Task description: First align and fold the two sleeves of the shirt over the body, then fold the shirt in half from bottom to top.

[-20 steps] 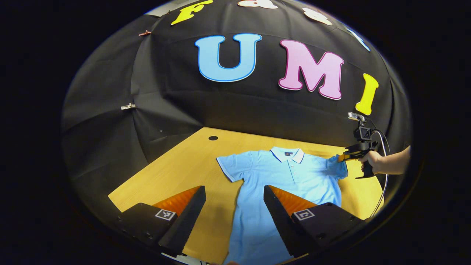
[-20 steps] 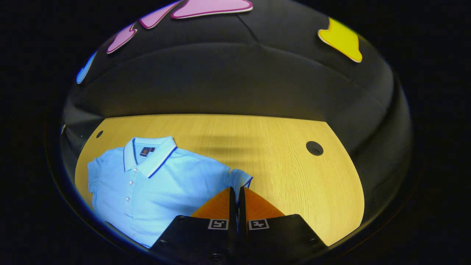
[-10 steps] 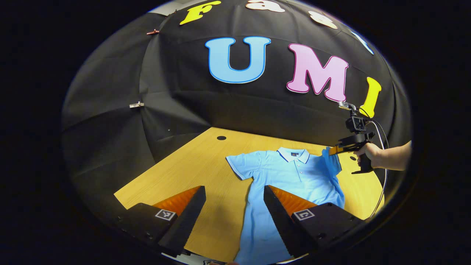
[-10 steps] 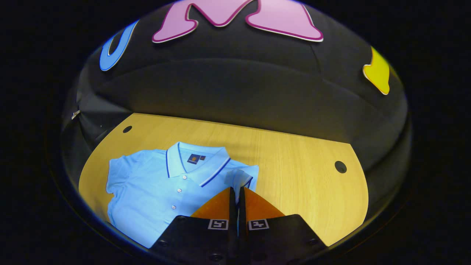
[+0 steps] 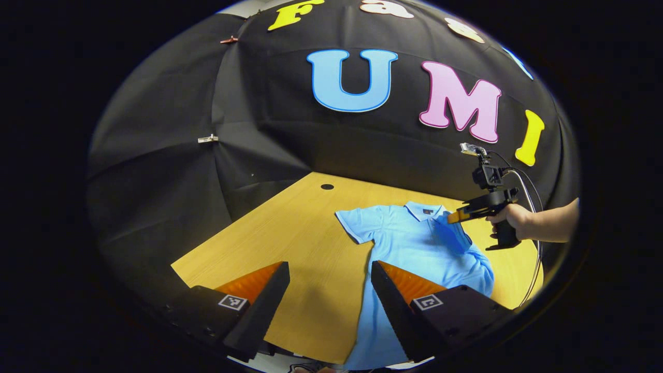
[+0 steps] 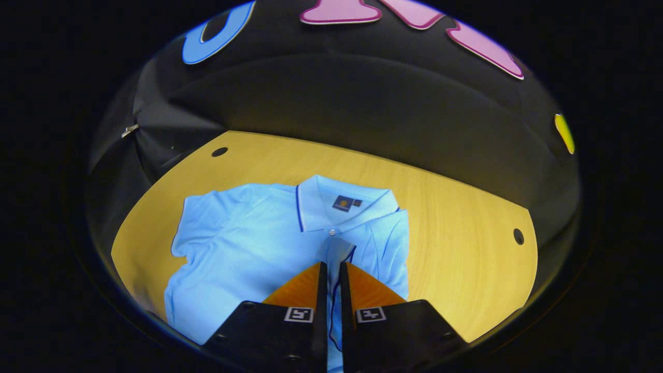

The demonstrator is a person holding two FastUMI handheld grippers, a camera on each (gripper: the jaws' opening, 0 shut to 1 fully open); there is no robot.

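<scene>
Light blue short-sleeved polo shirt (image 6: 248, 248) is lying face up on the yellow wooden surface (image 6: 456, 259). In the right gripper view its hem is running out of sight below the right tool (image 6: 330, 269). That tool's two fingers are pressed almost together, pinching the dark-trimmed sleeve edge (image 6: 339, 256), which is being held over the shirt's chest just ahead of the tips. The collar label (image 6: 343, 203) is too small to read. In the left gripper view the left tool (image 5: 330, 269) is standing spread wide and holding nothing; the shirt's lower body is partly hidden behind its right-hand finger. Bare surface is lying open ahead of it. A hand (image 5: 510, 220) is gripping the right tool (image 5: 456, 216) farther off.
</scene>
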